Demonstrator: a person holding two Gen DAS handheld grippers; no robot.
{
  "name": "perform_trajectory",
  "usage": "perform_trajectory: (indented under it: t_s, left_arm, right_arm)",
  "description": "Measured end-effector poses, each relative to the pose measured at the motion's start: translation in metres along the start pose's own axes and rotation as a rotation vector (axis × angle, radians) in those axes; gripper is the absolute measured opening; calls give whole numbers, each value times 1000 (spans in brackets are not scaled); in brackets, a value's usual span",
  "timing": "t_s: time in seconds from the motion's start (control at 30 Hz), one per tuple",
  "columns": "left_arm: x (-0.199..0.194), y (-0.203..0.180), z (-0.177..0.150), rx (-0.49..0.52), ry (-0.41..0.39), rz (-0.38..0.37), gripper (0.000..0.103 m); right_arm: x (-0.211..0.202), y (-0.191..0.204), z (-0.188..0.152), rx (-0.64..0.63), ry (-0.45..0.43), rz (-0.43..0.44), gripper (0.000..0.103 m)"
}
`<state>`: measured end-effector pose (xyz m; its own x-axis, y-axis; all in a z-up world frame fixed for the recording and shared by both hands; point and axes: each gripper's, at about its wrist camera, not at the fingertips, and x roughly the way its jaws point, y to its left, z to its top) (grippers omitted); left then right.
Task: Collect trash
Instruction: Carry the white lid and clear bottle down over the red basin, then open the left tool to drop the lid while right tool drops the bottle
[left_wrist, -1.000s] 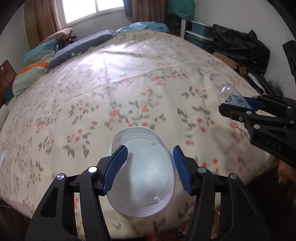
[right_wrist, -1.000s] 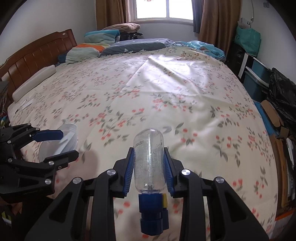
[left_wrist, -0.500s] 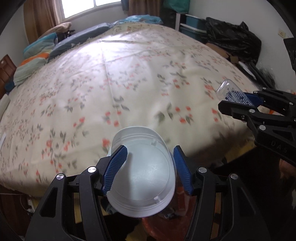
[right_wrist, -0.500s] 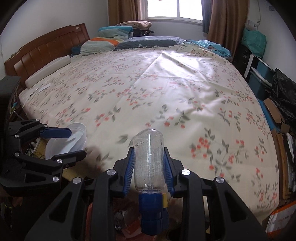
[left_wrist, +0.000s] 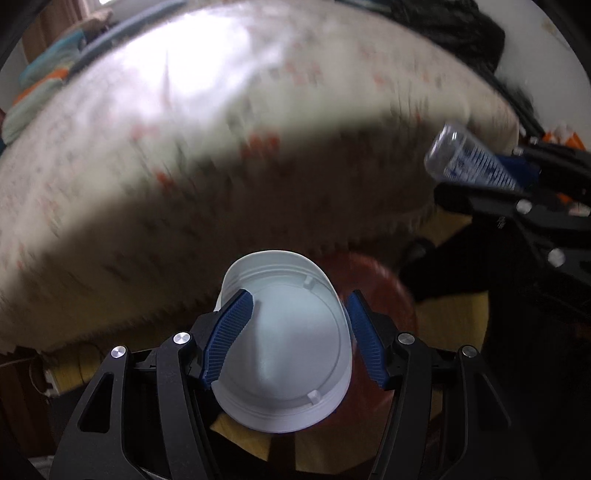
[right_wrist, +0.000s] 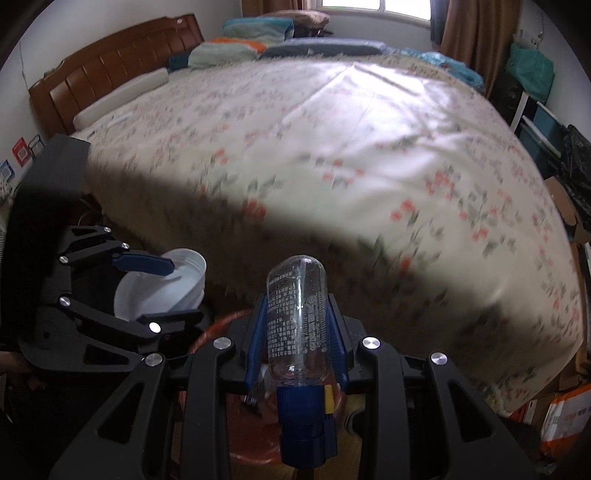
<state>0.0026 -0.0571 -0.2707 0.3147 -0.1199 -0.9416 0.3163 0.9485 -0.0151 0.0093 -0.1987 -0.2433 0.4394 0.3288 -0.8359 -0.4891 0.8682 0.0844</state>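
Observation:
My left gripper (left_wrist: 300, 295) is shut on a white plastic cup (left_wrist: 291, 350), tilted with its open mouth toward the camera. It hangs above a red round bin (left_wrist: 388, 291) on the floor beside the bed. My right gripper (right_wrist: 296, 301) is shut on a clear plastic bottle (right_wrist: 297, 325) with a blue cap, its base pointing away. It is over the red bin's rim (right_wrist: 210, 336). In the right wrist view the left gripper (right_wrist: 184, 290) and the cup (right_wrist: 147, 295) are at the left. In the left wrist view the bottle (left_wrist: 465, 158) and right gripper (left_wrist: 476, 173) are at the upper right.
A bed with a floral sheet (right_wrist: 332, 129) fills the view ahead, its near edge hanging just beyond the bin. A wooden headboard (right_wrist: 110, 74) is at the left. Cardboard boxes (right_wrist: 561, 410) and a black bag (left_wrist: 461, 29) crowd the floor at the right.
Both grippers have pulled back off the bed and sunk, tipping downward. The bed's edge and the red bin have come into view under them. Cup and bottle stay held.

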Motion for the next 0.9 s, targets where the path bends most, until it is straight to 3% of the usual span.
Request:
perform_trajectory:
  t_s: [0.2, 0.43, 0.9]
  left_arm:
    - [58, 3, -17, -27, 146, -37, 60]
    - [109, 4, -18, -45, 257, -76, 62]
    - [146, 4, -20, -52, 352, -95, 76]
  right_arm:
    - [39, 1, -25, -4, 102, 4, 30]
    - [76, 1, -43, -11, 202, 16, 30]
    - [107, -4, -55, 21, 300, 50, 30]
